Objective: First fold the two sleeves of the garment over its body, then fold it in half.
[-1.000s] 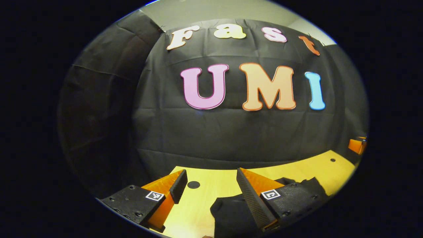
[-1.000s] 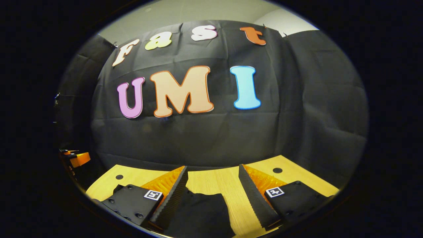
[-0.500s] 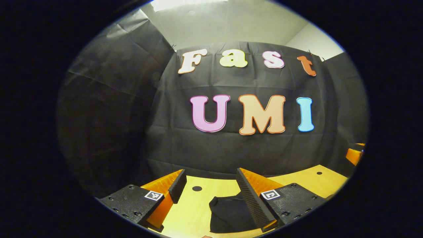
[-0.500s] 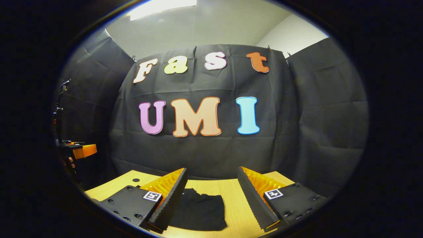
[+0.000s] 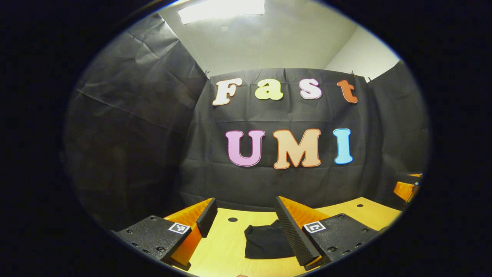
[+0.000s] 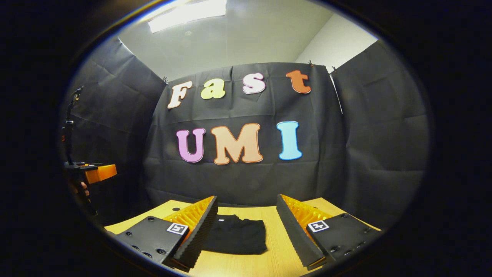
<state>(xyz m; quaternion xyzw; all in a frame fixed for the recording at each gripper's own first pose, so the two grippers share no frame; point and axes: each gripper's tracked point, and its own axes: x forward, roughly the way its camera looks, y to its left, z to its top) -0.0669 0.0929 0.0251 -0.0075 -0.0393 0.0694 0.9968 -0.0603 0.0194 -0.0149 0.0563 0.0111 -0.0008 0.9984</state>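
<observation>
Both grippers have drawn back and tilted upward over the past second, leaving one black garment [image 6: 236, 239] lying alone on the wooden table [image 6: 269, 261]. In the right gripper view it rests as a compact, roughly rectangular bundle toward the far middle of the tabletop, seen between the right gripper [image 6: 248, 231]'s spread fingers and touched by neither. A second ago the cloth ran beneath the fingers at the near edge of both views; now it sits smaller and farther off, with bare wood around it.

In the left gripper view the same garment [image 5: 265, 242] lies just left of the left gripper [image 5: 246, 227]'s right finger, partly hidden behind it. That gripper's fingers stand well apart and hold nothing. The right gripper's fingers are likewise apart and empty.

The neat, small shape and the retreat of both tools suggest the sleeves are in and the halving fold is done, so the task looks complete or very nearly so.

Count: one garment, one table, two grippers. At the left edge of the right gripper view, the other gripper's orange body appears, held by a hand [image 6: 78, 189].
</observation>
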